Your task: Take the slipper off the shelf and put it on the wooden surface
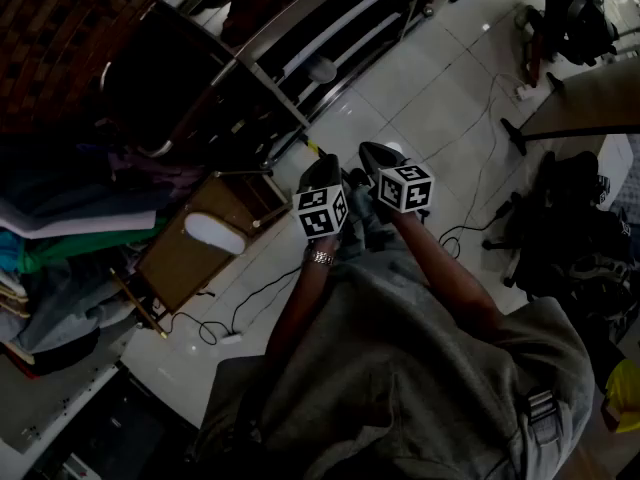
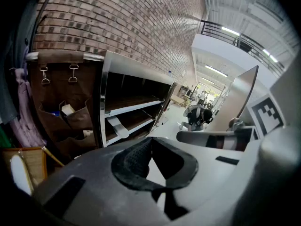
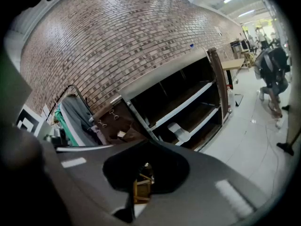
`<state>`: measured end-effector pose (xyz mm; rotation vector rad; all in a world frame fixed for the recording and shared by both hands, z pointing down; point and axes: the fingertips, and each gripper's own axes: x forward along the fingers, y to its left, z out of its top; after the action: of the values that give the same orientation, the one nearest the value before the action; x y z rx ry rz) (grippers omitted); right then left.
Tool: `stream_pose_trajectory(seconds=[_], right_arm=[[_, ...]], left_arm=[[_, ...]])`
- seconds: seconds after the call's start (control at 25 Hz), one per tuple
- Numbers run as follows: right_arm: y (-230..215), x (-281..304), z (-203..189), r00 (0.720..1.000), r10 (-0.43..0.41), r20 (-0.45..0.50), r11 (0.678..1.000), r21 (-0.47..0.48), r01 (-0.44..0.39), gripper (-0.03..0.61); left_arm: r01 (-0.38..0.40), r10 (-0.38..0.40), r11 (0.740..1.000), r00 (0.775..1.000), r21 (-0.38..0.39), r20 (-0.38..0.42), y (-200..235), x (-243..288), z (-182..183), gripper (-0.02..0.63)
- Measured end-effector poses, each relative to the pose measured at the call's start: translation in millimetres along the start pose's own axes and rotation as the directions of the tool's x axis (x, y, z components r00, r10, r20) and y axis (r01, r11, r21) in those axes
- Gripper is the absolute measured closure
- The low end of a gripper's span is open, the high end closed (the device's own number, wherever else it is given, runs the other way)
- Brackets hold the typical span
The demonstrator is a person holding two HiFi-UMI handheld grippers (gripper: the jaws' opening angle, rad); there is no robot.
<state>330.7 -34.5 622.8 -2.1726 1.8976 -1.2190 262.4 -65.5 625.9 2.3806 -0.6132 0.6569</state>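
A pale slipper (image 1: 322, 68) lies on a lower board of the metal shelf (image 1: 300, 28); the same slipper (image 2: 117, 127) (image 3: 178, 132) shows in both gripper views. Another white slipper (image 1: 213, 233) rests on the wooden surface (image 1: 180, 268) below and left of the shelf. My left gripper (image 1: 320, 173) and right gripper (image 1: 378, 153) hang side by side over the tiled floor, well short of the shelf. Both have their jaws together with nothing between them. The left gripper (image 2: 151, 142) and right gripper (image 3: 148, 144) both point towards the shelf.
Clothes are piled at the left (image 1: 60, 238). A brown hanging organiser (image 2: 63, 102) is beside the shelf. Cables (image 1: 470, 208) trail over the floor, dark bags (image 1: 570, 238) sit at the right, and a stand's base (image 1: 520, 133) is beyond them.
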Motion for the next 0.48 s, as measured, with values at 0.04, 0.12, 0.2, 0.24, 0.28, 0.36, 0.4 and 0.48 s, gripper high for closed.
stream_pose_trajectory(seconds=[0.04, 0.12, 0.2, 0.24, 0.28, 0.36, 0.4, 0.48], right_arm=[[1.9, 24.9, 4.9, 0.999, 0.037, -0.006, 0.999, 0.016, -0.037, 0.577], [0.8, 70.8, 17.5, 0.995, 0.102, -0.014, 0.994, 0.029, -0.102, 0.575], [-14.4, 107.6, 34.0, 0.99, 0.138, -0.014, 0.99, 0.013, -0.138, 0.575], [-27.1, 123.4, 40.4, 0.99, 0.143, -0.011, 0.99, 0.006, -0.142, 0.572], [-41.8, 139.1, 44.0, 0.99, 0.142, -0.009, 0.99, 0.007, -0.142, 0.568], [-73.2, 173.6, 41.0, 0.99, 0.138, -0.015, 0.99, 0.04, -0.137, 0.551], [-88.6, 192.0, 34.9, 0.991, 0.133, -0.027, 0.988, 0.078, -0.131, 0.525], [-119.7, 228.3, 18.6, 0.992, 0.114, -0.055, 0.979, 0.177, -0.103, 0.483]], left_arm=[[-0.042, 0.042, 0.999, 0.999, 0.014, -0.005, 18.6, 4.3, 9.7, 0.611], [-0.115, 0.115, 0.993, 0.993, 0.034, 0.0, 48.7, 15.4, 31.2, 0.611], [-0.157, 0.157, 0.987, 0.987, 0.04, 0.019, 62.2, 33.7, 51.8, 0.611], [-0.164, 0.164, 0.986, 0.986, 0.042, 0.023, 64.3, 44.6, 58.8, 0.611], [-0.164, 0.163, 0.985, 0.986, 0.043, 0.024, 64.9, 55.4, 63.7, 0.611], [-0.155, 0.154, 0.987, 0.988, 0.045, 0.02, 66.7, 73.3, 68.3, 0.611], [-0.151, 0.151, 0.988, 0.988, 0.045, 0.015, 68.7, 80.0, 67.7, 0.611], [-0.144, 0.144, 0.989, 0.99, 0.035, -0.003, 73.6, 91.3, 61.0, 0.611]])
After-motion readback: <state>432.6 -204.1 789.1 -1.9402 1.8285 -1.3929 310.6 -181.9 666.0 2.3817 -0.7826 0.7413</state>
